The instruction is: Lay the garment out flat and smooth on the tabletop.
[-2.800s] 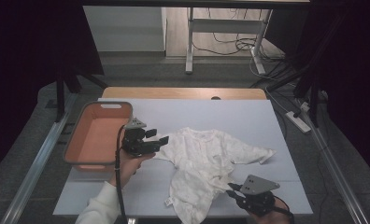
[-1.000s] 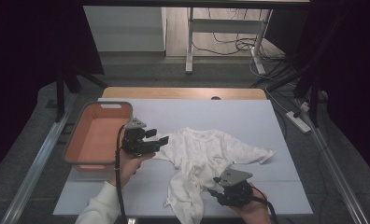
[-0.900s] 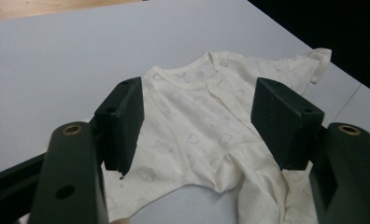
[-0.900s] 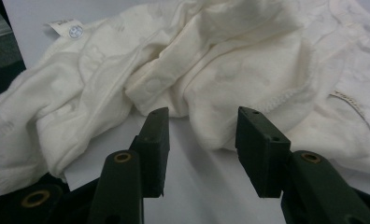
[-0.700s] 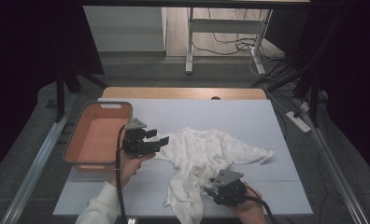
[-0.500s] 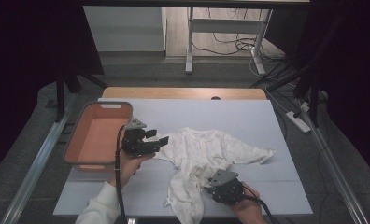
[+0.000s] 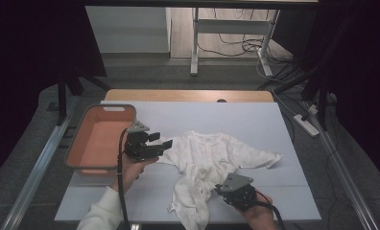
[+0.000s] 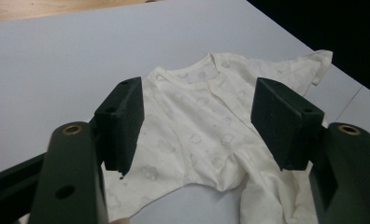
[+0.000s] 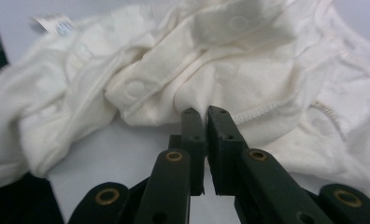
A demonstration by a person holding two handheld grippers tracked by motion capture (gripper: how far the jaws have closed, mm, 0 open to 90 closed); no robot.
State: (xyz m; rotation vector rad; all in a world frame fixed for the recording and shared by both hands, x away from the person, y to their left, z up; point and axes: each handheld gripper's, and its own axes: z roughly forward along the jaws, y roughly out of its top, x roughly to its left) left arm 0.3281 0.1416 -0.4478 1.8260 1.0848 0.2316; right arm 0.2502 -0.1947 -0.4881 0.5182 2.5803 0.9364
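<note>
Baby romper [image 7: 212, 160], cream, lies rumpled mid-table on pale sheet [image 7: 236, 120], right of orange tub [image 7: 98, 143]. Right gripper [image 7: 222, 189], jaws just closed, pinches hem fold [image 9: 199, 105] at garment's near edge. Left gripper [image 7: 161, 140] hovers by its left sleeve, jaws spread wide, grasping nothing.

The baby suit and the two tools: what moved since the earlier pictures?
The right tool slid left from the table's near right corner to the baby suit and its jaws have just been closing on the hem. The left tool, the suit and the orange tub stayed put.
</note>
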